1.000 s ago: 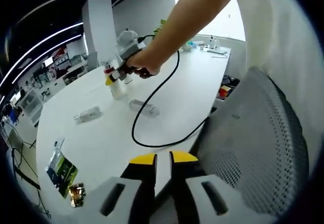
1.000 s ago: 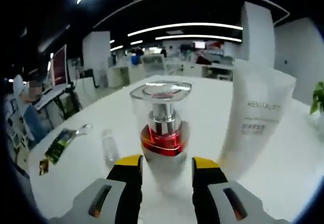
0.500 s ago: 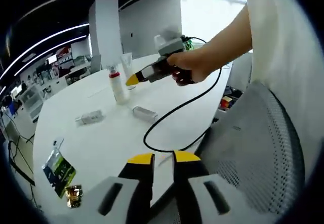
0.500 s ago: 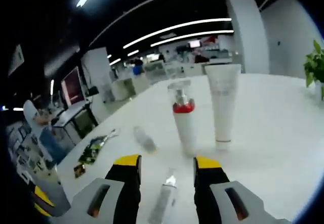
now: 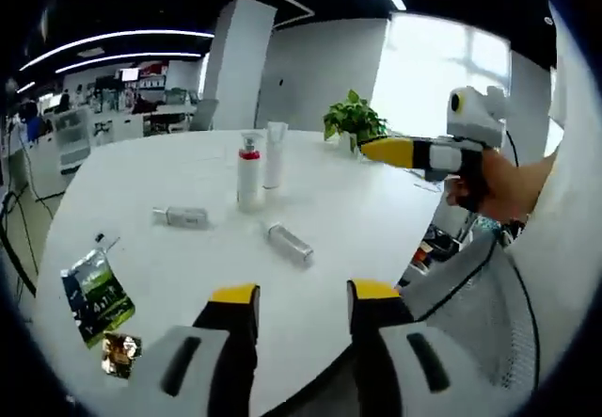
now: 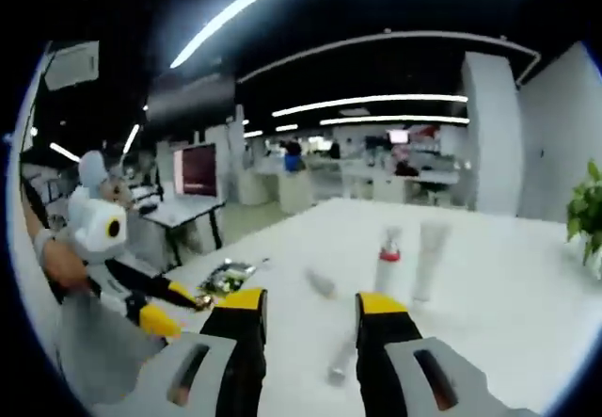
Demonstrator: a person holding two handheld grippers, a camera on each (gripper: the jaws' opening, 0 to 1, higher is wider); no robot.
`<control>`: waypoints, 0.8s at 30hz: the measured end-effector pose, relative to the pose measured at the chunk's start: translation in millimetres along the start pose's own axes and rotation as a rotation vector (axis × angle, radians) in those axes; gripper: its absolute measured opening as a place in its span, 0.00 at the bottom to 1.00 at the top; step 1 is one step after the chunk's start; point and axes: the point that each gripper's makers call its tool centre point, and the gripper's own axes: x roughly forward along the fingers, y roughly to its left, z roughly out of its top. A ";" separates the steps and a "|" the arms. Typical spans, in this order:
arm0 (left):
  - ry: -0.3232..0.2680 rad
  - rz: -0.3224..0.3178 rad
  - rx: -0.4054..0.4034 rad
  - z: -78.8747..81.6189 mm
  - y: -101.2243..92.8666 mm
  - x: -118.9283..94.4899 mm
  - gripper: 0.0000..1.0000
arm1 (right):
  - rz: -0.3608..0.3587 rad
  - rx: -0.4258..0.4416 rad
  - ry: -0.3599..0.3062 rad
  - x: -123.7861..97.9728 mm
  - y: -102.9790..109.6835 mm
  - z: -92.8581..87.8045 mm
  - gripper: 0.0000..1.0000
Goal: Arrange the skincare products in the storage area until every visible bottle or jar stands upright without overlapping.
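Observation:
On the round white table [image 5: 179, 262] a pump bottle with a red collar [image 5: 247, 168] stands upright, and a white tube [image 5: 275, 153] stands just behind it. Two small clear bottles lie flat: one [image 5: 183, 216] to the left, one [image 5: 289, 243] nearer me. My left gripper [image 5: 304, 295] is open and empty at the near table edge. A hand holds my right gripper [image 5: 390, 151] in the air, off the table's right side. In the right gripper view my right gripper [image 6: 310, 302] is open and empty, far back from the pump bottle [image 6: 388, 262], the tube [image 6: 428, 259] and the lying bottles [image 6: 320, 283] [image 6: 340, 365].
A green packet [image 5: 94, 290] and a small gold one [image 5: 118, 353] lie at the table's near left. A potted plant [image 5: 353, 116] stands at the far side. A mesh chair back [image 5: 489, 313] is at the right. The left gripper [image 6: 169, 309] shows beside the table.
My right gripper, which had its jaws around the pump bottle, has pulled far back from the table, leaving the bottle upright. My left gripper's jaws have spread wider.

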 end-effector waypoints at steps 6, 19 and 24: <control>-0.062 0.016 -0.053 23.9 19.3 4.2 0.60 | -0.015 -0.067 0.041 -4.0 16.4 -23.6 0.34; -0.050 -0.042 0.106 74.2 38.9 44.3 0.58 | -0.045 -0.081 0.096 12.4 11.8 -32.8 0.35; -0.053 -0.079 0.140 94.3 50.8 76.5 0.58 | -0.080 0.020 0.151 12.9 -4.1 -44.0 0.40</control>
